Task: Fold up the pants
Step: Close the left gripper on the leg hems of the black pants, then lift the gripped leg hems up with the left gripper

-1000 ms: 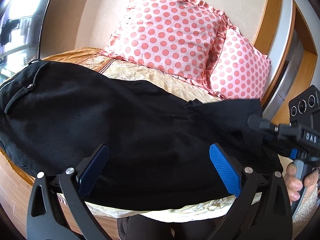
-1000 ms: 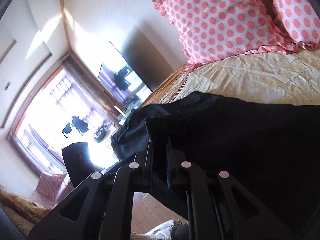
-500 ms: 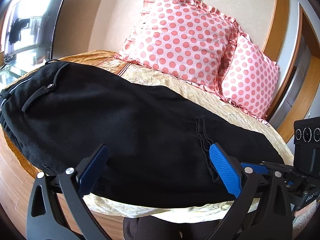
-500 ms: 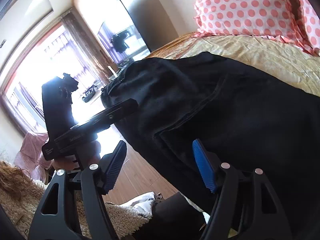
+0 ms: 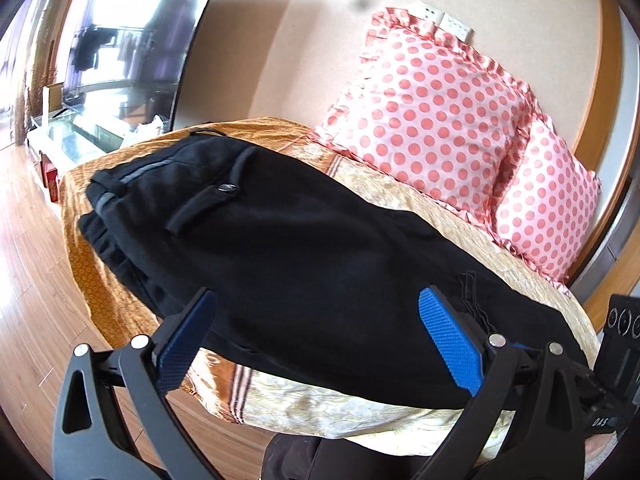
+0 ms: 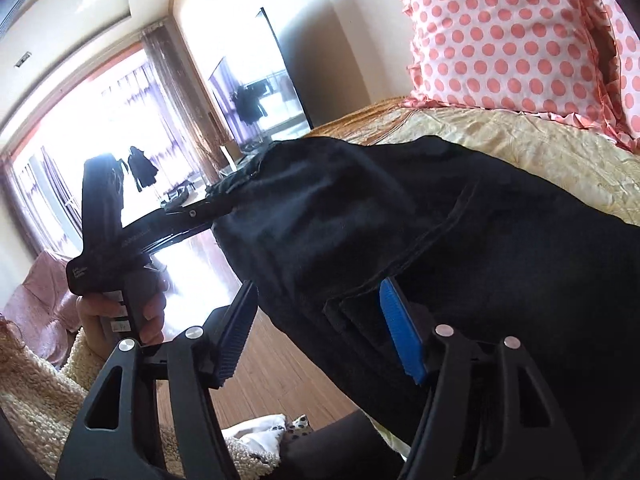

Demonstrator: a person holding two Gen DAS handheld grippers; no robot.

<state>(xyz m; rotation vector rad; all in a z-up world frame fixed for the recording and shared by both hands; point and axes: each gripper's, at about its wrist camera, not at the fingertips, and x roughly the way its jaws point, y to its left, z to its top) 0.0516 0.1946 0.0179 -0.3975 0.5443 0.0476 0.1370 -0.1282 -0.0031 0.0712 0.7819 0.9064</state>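
Note:
Black pants (image 5: pixel 312 256) lie folded lengthwise across the bed, waistband with a button tab at the left, leg end at the right. My left gripper (image 5: pixel 316 340) is open with blue pads, hovering over the pants' near edge and holding nothing. My right gripper (image 6: pixel 320 328) is open over the leg end of the pants (image 6: pixel 460 240), its right pad against the cloth edge. The left gripper also shows in the right wrist view (image 6: pixel 188 216), its tip near the waist end.
Two pink polka-dot pillows (image 5: pixel 432 120) lean at the head of the gold bedspread (image 5: pixel 304 404). A large TV (image 5: pixel 132 52) stands at the left above a glass cabinet. Wooden floor (image 5: pixel 28 280) lies beyond the bed edge. A fluffy rug (image 6: pixel 36 396) lies on the floor.
My right gripper has opened and let go of the pant leg, which now lies flat on the bed. My left gripper has drawn back and turned left toward the waistband.

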